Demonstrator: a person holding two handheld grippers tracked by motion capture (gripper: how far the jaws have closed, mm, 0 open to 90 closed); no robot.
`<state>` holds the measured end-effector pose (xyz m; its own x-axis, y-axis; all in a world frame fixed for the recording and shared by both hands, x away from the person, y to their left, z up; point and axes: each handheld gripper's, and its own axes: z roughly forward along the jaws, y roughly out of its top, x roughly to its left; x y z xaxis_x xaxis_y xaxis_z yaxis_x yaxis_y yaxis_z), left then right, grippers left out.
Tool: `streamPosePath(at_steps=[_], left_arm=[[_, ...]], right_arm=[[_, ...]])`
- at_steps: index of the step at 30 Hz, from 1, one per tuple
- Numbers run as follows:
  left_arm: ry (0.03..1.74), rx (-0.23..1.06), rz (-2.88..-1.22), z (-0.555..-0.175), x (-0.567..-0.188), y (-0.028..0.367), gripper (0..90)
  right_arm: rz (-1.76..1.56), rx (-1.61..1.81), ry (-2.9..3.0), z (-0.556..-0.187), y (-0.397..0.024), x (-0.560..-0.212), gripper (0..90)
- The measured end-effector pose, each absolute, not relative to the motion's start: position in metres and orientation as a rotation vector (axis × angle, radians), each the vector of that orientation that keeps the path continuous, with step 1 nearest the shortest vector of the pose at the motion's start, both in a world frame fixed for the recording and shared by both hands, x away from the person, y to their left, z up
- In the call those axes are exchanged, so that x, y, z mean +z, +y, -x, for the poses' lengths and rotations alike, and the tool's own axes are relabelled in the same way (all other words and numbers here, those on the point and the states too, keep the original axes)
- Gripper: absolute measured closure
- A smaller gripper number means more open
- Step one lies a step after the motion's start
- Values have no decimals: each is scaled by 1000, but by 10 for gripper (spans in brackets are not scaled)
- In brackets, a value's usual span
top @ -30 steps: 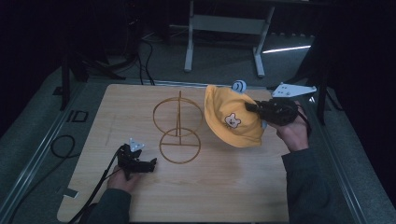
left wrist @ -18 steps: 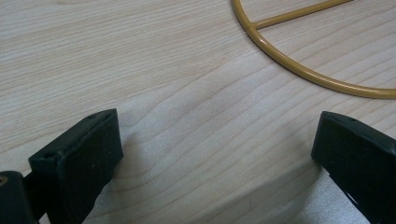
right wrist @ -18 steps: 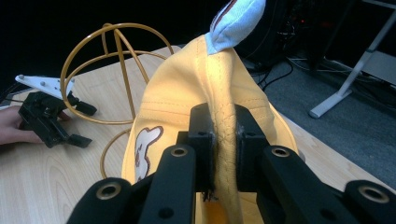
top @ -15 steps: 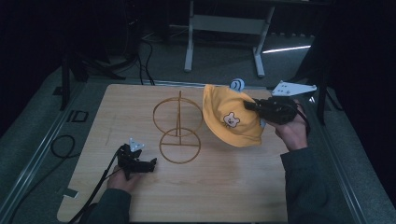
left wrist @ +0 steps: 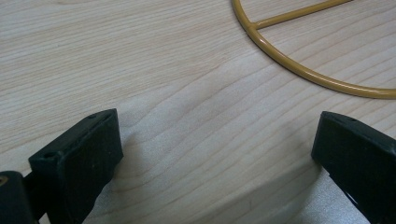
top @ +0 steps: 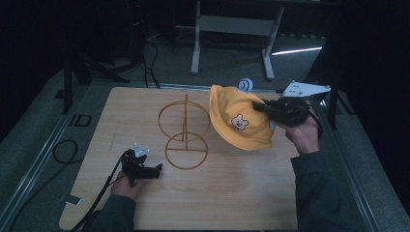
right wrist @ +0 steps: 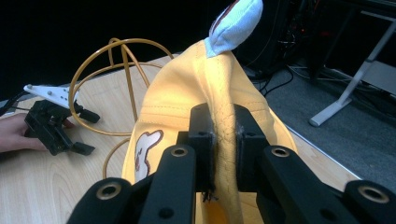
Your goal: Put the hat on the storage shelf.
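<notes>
Nothing much has shifted since a second ago: my right gripper hangs where it was, and the yellow hat has tilted only slightly. Its jaws are pinched tight on a fold of the hat's fabric, holding the hat off the table, at about three o'clock from the wire stand. A small bear patch faces me, and a pale blue ear sticks up at twelve o'clock. My left gripper rests low on the wood at seven o'clock from the stand, jaws spread wide with nothing between them.
</notes>
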<state>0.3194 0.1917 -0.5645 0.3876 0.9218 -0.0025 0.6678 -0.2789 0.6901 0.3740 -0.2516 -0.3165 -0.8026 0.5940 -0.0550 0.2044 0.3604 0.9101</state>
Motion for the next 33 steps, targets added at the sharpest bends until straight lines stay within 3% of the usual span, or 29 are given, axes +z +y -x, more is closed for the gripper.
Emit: streamPosePath(at_steps=[33], left_arm=[[1358, 541, -2041, -319, -565, 192, 19]], right_arm=[[-626, 1552, 2233, -377, -233, -296, 809]])
